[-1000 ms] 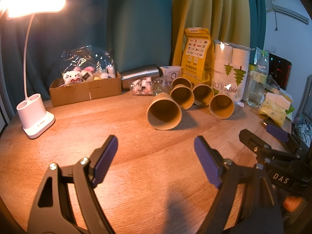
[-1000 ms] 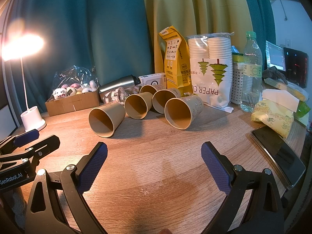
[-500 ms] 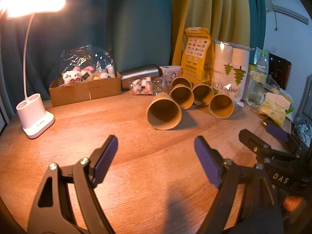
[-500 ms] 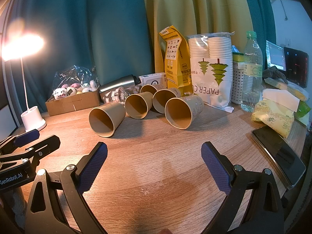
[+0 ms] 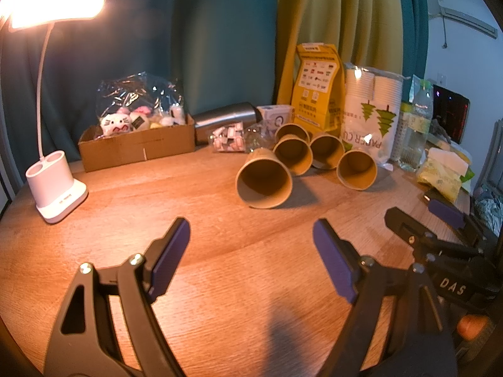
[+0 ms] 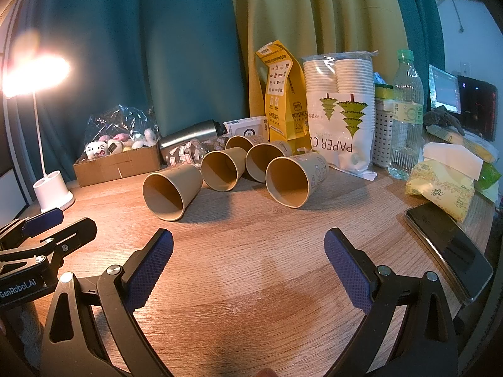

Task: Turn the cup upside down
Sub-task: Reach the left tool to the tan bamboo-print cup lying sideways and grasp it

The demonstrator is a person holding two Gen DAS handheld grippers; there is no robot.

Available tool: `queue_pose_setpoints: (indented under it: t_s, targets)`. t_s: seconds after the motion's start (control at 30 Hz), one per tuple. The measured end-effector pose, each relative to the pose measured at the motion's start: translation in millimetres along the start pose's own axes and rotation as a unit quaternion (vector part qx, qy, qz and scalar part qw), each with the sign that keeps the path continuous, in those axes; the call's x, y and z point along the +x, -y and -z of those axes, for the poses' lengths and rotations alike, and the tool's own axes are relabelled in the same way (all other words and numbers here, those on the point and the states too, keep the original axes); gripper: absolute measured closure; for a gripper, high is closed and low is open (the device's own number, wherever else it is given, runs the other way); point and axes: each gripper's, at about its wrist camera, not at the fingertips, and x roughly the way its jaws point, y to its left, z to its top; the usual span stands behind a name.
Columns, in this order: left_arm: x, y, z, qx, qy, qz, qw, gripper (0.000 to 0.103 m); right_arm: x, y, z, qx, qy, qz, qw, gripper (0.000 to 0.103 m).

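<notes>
Several tan paper cups lie on their sides on the wooden table, mouths toward me. The nearest-left cup (image 5: 264, 180) (image 6: 171, 191) lies apart from the cluster; the right cup (image 5: 356, 169) (image 6: 294, 179) is nearest my right gripper. Two more cups (image 6: 223, 169) (image 6: 264, 161) lie behind. My left gripper (image 5: 251, 251) is open and empty, short of the cups. My right gripper (image 6: 248, 260) is open and empty, also short of them. Each gripper shows at the edge of the other's view (image 5: 440, 238) (image 6: 41, 235).
A lit white desk lamp (image 5: 55, 188) stands at the left. A cardboard box of toys (image 5: 135, 144), a steel flask (image 5: 224, 117), a yellow bag (image 5: 317, 84) and a paper-cup pack (image 6: 341, 119) line the back. A water bottle (image 6: 405, 116), tissues (image 6: 440, 185) and a phone (image 6: 449, 248) sit right.
</notes>
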Motion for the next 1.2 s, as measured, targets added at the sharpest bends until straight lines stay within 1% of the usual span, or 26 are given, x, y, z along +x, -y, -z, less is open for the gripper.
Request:
queue_pose_setpoints:
  t_s: [0.07,0.13,0.3,0.37,0.47,0.5,0.57,0.73,0.83,0.9,1.0,1.2]
  targets:
    - [4,0,0,-0.002,-0.016,0.013,0.9998,0.021,2,2,-1,0.004,-0.007,-0.001,1.0,0.005]
    - [11,2,-5,-0.001,-0.047,0.028,0.9985,0.021,6,5,-4,0.015,-0.022,-0.003,1.0,0.005]
    - [24,10,-32,0.026,-0.089,0.049,0.9945,0.021,17,19,-7,0.051,-0.063,-0.019,0.997,0.005]
    - [37,11,-44,0.028,-0.106,0.052,0.9926,0.021,19,21,-8,0.058,-0.07,-0.02,0.996,0.005]
    - [64,11,-58,0.023,-0.144,0.06,0.9875,0.021,20,22,-10,0.059,-0.08,-0.023,0.995,0.005]
    - [77,12,-63,0.024,-0.16,0.06,0.985,0.021,20,23,-11,0.061,-0.083,-0.025,0.994,0.005]
    - [95,11,-70,0.023,-0.18,0.06,0.9816,0.021,20,25,-14,0.065,-0.085,-0.027,0.994,0.005]
    - [138,13,-91,0.026,-0.216,0.063,0.974,0.021,18,33,-21,0.069,-0.082,-0.025,0.994,0.005]
    - [161,20,-101,0.042,-0.23,0.06,0.9704,0.021,20,39,-21,0.071,-0.083,-0.024,0.994,0.004]
    - [178,20,-104,0.034,-0.25,0.061,0.9656,0.021,23,42,-19,0.075,-0.087,-0.025,0.993,0.005]
    - [197,22,-108,0.033,-0.27,0.056,0.9606,0.021,25,46,-17,0.079,-0.089,-0.025,0.993,0.004]
    - [215,31,-101,0.062,-0.293,0.041,0.9532,0.021,24,51,-17,0.084,-0.085,-0.027,0.992,0.004]
